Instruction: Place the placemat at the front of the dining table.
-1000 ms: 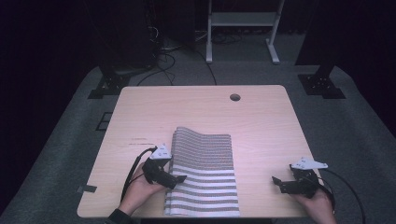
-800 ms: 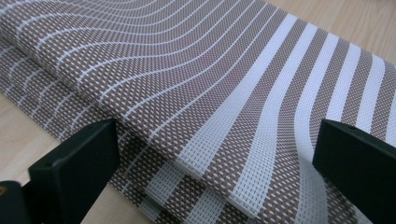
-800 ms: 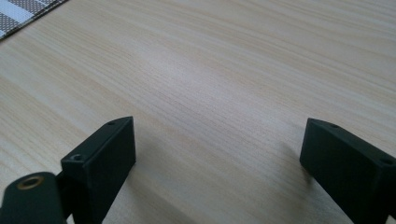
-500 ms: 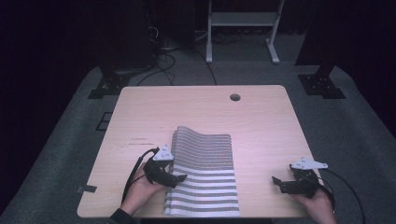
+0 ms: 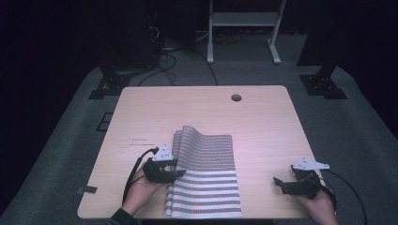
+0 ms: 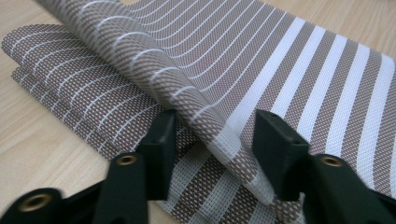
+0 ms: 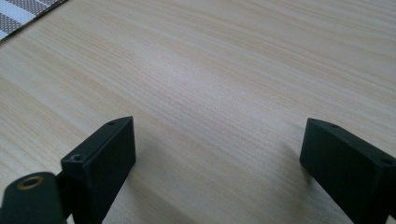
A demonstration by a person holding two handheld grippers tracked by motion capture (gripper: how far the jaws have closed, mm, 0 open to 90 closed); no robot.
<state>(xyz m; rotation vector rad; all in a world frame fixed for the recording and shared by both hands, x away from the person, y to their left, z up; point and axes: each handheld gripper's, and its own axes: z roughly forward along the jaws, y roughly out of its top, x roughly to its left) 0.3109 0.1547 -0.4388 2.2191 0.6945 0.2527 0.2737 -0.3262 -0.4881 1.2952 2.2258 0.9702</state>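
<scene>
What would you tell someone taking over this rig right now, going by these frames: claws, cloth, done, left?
Left claw: open, jaws on either side of the raised folded edge of the striped mat, not clamped on it.
Right claw: open, holding nothing, low over bare table at the near right, apart from the mat.
Mat: near edge of the table, left of centre, lying in layers with its left side folded up and curling over.
Done: the left claw is lined up on the fold.
Left: probably close on that edge and carry the fold on; the right claw could steady the flat side.
</scene>
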